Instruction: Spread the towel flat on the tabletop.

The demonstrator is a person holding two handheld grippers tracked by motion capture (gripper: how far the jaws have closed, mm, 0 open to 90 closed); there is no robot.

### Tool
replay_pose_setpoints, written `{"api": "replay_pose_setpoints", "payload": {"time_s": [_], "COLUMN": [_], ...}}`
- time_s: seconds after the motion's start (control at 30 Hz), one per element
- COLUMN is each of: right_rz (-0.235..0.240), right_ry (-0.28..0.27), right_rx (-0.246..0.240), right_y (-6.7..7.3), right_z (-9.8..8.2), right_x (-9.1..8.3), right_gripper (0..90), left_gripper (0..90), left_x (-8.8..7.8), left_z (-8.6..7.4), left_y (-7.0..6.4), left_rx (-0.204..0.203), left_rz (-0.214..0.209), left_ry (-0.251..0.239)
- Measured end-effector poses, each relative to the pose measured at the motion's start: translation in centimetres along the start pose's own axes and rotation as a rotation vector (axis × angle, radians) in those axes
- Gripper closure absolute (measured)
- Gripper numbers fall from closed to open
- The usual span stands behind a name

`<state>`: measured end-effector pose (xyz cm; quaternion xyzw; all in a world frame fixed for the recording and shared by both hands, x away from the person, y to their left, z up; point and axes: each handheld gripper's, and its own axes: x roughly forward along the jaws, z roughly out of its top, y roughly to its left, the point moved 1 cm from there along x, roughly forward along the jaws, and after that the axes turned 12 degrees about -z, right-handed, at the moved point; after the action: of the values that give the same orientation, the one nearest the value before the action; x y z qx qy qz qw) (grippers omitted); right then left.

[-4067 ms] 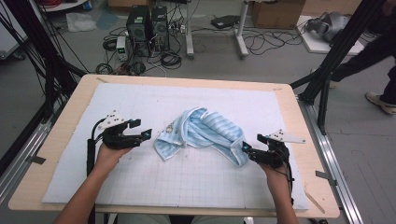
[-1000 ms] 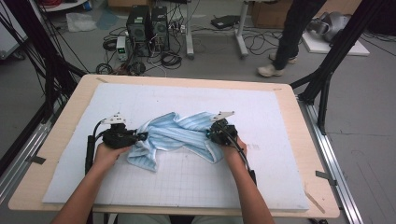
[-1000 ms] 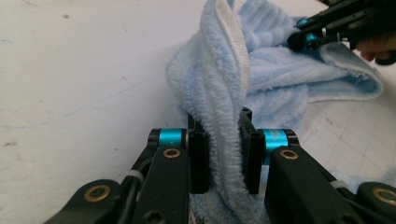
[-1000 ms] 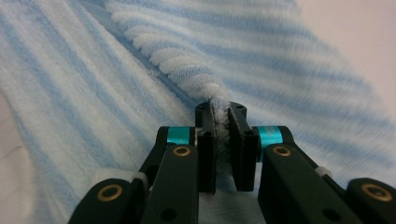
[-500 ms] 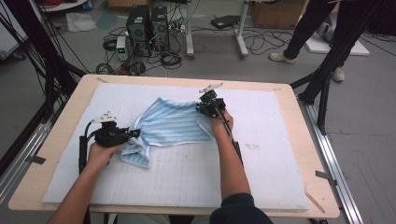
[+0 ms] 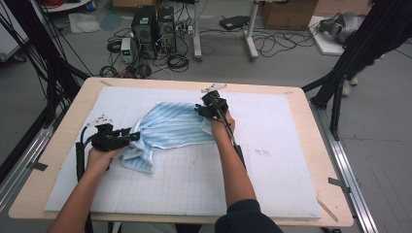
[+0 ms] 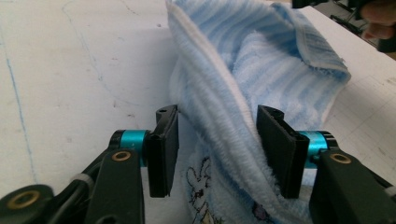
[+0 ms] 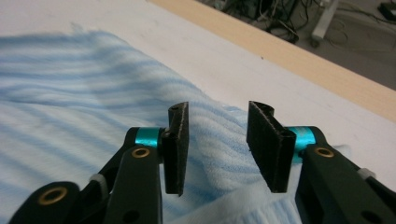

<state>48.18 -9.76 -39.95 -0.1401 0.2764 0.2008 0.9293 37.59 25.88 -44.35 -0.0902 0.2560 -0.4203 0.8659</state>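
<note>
High view: blue striped towel (image 6: 167, 128) lies on the white mat (image 6: 272, 160) covering the wooden table (image 6: 311, 116), left of centre, spread out at its far part and bunched into a fold hanging toward the near left. Left gripper (image 6: 127, 139) sits at the towel's left edge, pointing right, held by the left hand (image 6: 99, 158). Right gripper (image 6: 203, 110) sits at the towel's far right corner, right hand (image 6: 221, 124) behind it, forearm reaching in from the near edge. Floor beyond the table: two computer towers (image 6: 155, 24) and loose cables (image 6: 272, 43)

Left gripper view: left gripper (image 7: 217, 144) has its jaws spread apart, a thick fold of the towel (image 7: 243, 84) standing between them. The fold touches the right pad (image 7: 275, 149); the left pad (image 7: 163, 149) stands just clear of it, so not clamped (released, as far as the frame shows). A small cartoon print shows on the towel low between the jaws. Mat (image 7: 70, 70) to the left. Another gripper and fingers are at the far top right corner

Right gripper view: right gripper (image 8: 217, 144) jaws are spread wide, hovering above the towel (image 8: 70, 107), nothing pinched between the pads. Towel lies flat on the mat (image 8: 233, 70), a folded edge near the jaws. Table edge (image 8: 303, 65) runs across the far side
</note>
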Motion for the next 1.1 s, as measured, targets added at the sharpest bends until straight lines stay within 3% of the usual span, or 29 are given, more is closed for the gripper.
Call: {"api": "replay_pose_setpoints", "payload": {"time_s": [0.1,0.17,0.3,0.33,0.37,0.4,0.5,0.57,0.6,0.63,0.67,0.73,0.8,1.03,1.07,1.1], "right_rz": [0.037,0.115,0.216,0.216,0.252,0.252,0.298,0.295,0.274,0.258,0.258,0.255,0.269,0.21,0.183,0.183], "right_ry": [-0.041,-0.045,-0.016,-0.016,0.005,0.005,0.056,0.069,0.084,0.086,0.086,0.087,0.095,0.109,0.109,0.109], "right_rx": [0.01,0.021,-0.009,-0.009,-0.038,-0.038,-0.091,-0.107,-0.134,-0.137,-0.137,-0.15,-0.148,-0.116,-0.103,-0.103], "right_y": [0.1,1.1,3.5,3.5,4.9,4.9,7.1,7.5,7.9,7.9,7.9,7.4,6.7,2.8,1.3,1.3], "right_z": [-0.7,-2.4,-4.7,-4.7,-5.7,-5.7,-6.7,-6.8,-7.2,-7.3,-7.3,-7.3,-7.4,-8.5,-8.9,-8.9], "right_x": [-1.9,-3.6,-4.3,-4.3,-4.2,-4.2,-3.5,-3.2,-2.8,-2.8,-2.8,-2.9,-3.0,-4.4,-5.0,-5.0], "right_gripper": [54.6,51.2,49.4,49.4,49.7,49.7,51.7,53.2,60.3,68.0,68.0,84.4,86.5,86.8,86.8,86.8], "left_gripper": [49.4,50.0,57.6,57.6,69.1,69.1,77.3,77.3,77.4,77.8,77.8,78.7,79.1,79.8,79.9,79.9], "left_x": [-0.3,-0.5,-0.6,-0.6,-0.6,-0.7,-0.8,-0.8,-0.8,-0.8,-0.9,-1.0,-1.1,-1.0,-0.9,-0.7], "left_z": [0.0,0.0,0.0,0.0,0.0,0.0,0.1,0.2,0.1,0.1,0.1,0.2,0.2,0.2,0.2,0.2], "left_y": [0.3,0.4,0.5,0.5,0.5,0.5,0.3,0.3,0.3,0.3,0.3,0.3,0.3,0.2,0.1,0.0], "left_rx": [-0.001,-0.004,-0.006,-0.006,-0.003,0.005,0.021,0.022,0.021,0.022,0.023,0.022,0.019,0.014,0.017,0.018], "left_rz": [0.015,0.019,0.011,0.01,0.006,0.006,0.003,0.001,-0.003,-0.004,-0.004,-0.006,-0.012,-0.04,-0.051,-0.059], "left_ry": [0.006,-0.001,-0.007,-0.008,-0.01,-0.009,-0.017,-0.015,-0.017,-0.015,-0.015,-0.02,-0.025,-0.027,-0.023,-0.024]}}
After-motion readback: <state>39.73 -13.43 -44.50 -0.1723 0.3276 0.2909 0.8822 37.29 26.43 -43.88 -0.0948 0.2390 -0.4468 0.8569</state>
